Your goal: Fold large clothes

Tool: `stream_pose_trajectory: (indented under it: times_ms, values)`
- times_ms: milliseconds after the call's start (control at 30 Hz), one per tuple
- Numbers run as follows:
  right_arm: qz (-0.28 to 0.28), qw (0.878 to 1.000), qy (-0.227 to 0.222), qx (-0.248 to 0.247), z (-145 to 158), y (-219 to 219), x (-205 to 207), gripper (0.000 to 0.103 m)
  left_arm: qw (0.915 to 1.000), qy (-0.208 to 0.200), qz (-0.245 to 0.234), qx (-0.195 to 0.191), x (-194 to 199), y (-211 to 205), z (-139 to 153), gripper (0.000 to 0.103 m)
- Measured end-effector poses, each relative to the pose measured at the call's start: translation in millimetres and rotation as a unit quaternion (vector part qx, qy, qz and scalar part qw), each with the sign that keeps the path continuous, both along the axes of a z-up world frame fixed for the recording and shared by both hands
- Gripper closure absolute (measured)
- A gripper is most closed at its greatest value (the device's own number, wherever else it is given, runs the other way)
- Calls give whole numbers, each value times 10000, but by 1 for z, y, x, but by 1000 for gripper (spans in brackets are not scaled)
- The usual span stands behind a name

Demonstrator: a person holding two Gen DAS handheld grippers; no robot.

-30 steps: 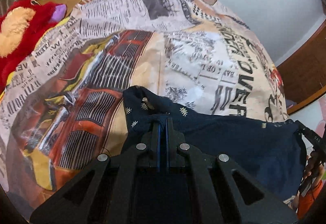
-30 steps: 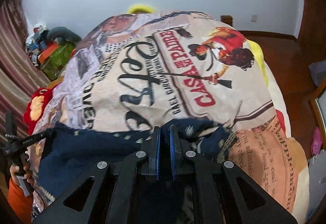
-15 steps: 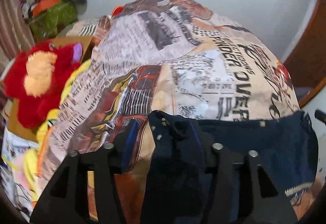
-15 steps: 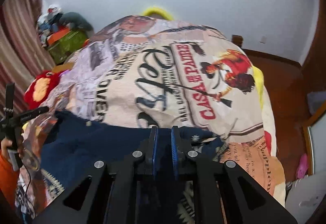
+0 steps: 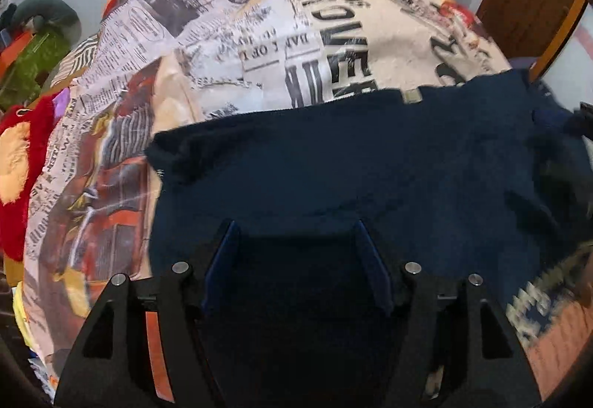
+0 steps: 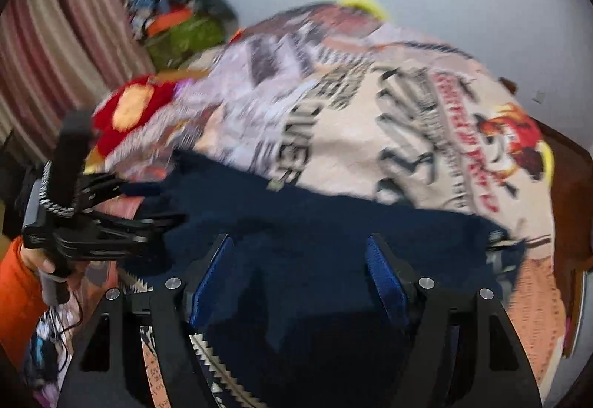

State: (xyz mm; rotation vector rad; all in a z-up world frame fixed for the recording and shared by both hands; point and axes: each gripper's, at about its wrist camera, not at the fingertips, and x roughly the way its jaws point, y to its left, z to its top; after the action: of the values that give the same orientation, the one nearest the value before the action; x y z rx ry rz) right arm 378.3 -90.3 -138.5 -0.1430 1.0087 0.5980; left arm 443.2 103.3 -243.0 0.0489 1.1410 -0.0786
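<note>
A large dark navy garment (image 5: 333,178) lies spread on the printed bedspread (image 5: 259,37), its far edge straight across the bed. It also shows in the right wrist view (image 6: 333,230). My left gripper (image 5: 294,228) is open above the garment's near part, empty. My right gripper (image 6: 300,245) is open above the garment too, empty. The left gripper shows in the right wrist view (image 6: 122,211) at the garment's left edge, held by a hand in an orange sleeve.
A red and yellow plush toy (image 5: 18,167) lies at the bed's left side. A green box with clutter (image 6: 181,33) stands by the wall and curtain. A wooden frame (image 5: 533,0) is at the right. A white-patterned hem (image 6: 218,363) lies near me.
Both grippers were shut on the garment's edge. The left opened first, now both are open and the garment lies flat on the bed. Both views have pulled back a little.
</note>
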Motion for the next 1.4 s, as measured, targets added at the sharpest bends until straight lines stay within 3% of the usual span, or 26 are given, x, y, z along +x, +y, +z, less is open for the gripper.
stream_pose_trajectory:
  times_ms: [133, 233, 433, 567, 733, 867, 1000, 1133, 1233, 1400]
  values:
    - [385, 9961, 83, -789, -35, 25, -5, 31, 9998, -120, 158, 65, 12, 3, -3, 36]
    - [538, 9942, -62, -924, -43, 23, -5, 30, 9988, -281, 322, 222, 17, 14, -3, 33]
    - [193, 9958, -88, -885, -38, -13, 1, 30, 9971, -340, 674, 96, 12, 50, -2, 26]
    - [-137, 9948, -59, -1011, -38, -47, 0, 30, 9928, -418, 1011, 489, -4, 73, 6, 26]
    - [-321, 9947, -196, -953, -20, -77, -17, 30, 9882, -654, 1365, 252, -40, 99, 26, 26]
    - [-418, 9919, -428, -1119, -4, -80, -34, 30, 9841, -894, 1533, 109, -74, 108, 49, 26]
    - [-456, 9921, -620, -989, 15, -75, -52, 30, 9815, -1061, 1592, -50, -105, 105, 67, 26]
    - [-450, 9921, -855, -797, 34, -62, -67, 28, 9782, -1124, 1690, -444, -136, 100, 75, 25]
    - [-412, 9914, -1010, -727, 41, -45, -75, 22, 9726, -942, 1815, -1103, -156, 97, 63, 24]
    - [-158, 9923, -928, -806, 31, -13, -81, 21, 9482, -353, 2132, -2326, -177, 93, 20, 24]
